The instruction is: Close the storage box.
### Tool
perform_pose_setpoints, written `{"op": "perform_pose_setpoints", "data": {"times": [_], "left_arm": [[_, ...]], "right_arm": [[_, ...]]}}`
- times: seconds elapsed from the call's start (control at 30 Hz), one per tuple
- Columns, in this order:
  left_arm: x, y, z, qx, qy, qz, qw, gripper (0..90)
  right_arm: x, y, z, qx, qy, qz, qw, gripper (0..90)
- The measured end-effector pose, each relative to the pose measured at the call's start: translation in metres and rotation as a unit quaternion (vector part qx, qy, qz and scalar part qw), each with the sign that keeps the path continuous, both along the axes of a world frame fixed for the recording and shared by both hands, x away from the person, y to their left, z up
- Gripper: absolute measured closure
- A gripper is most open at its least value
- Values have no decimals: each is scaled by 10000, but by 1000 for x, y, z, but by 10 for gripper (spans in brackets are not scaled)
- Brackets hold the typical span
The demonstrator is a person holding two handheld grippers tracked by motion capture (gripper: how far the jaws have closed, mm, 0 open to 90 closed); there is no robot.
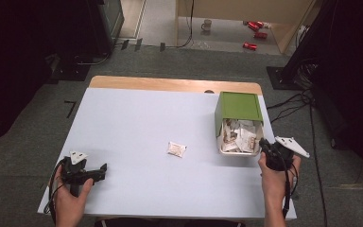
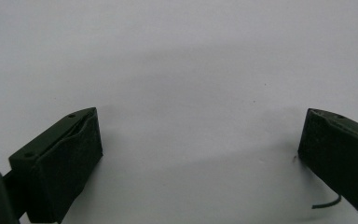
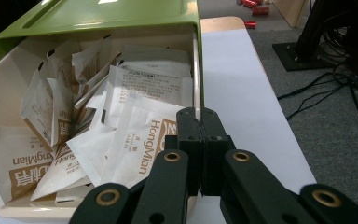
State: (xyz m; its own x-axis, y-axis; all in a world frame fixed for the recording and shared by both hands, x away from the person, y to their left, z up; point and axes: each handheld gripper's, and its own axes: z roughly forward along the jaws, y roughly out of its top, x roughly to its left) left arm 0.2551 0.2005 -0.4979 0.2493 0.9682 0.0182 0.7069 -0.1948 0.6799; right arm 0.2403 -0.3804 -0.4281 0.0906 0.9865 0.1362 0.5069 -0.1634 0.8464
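Many "HongMian" sachets [image 3: 135, 144] in the green-lidded box [image 3: 98, 18], right hand-held gripper [image 3: 201, 126] jaws together, left hand-held gripper [image 2: 200, 144] jaws apart.

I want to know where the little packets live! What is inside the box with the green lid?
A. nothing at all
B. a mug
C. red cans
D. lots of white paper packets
D: the right gripper view looks into the box under its green lid, and it holds a heap of white paper packets with brown print; the high view shows the same pile.
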Motion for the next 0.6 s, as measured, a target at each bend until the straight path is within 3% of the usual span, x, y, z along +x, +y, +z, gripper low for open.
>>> {"op": "perform_pose_setpoints", "data": {"times": [0.6], "left_arm": [[0,0,0,2,4,-1,10000,0]], "right_arm": [[24,-3,1,-10,40,15,10000,900]]}}
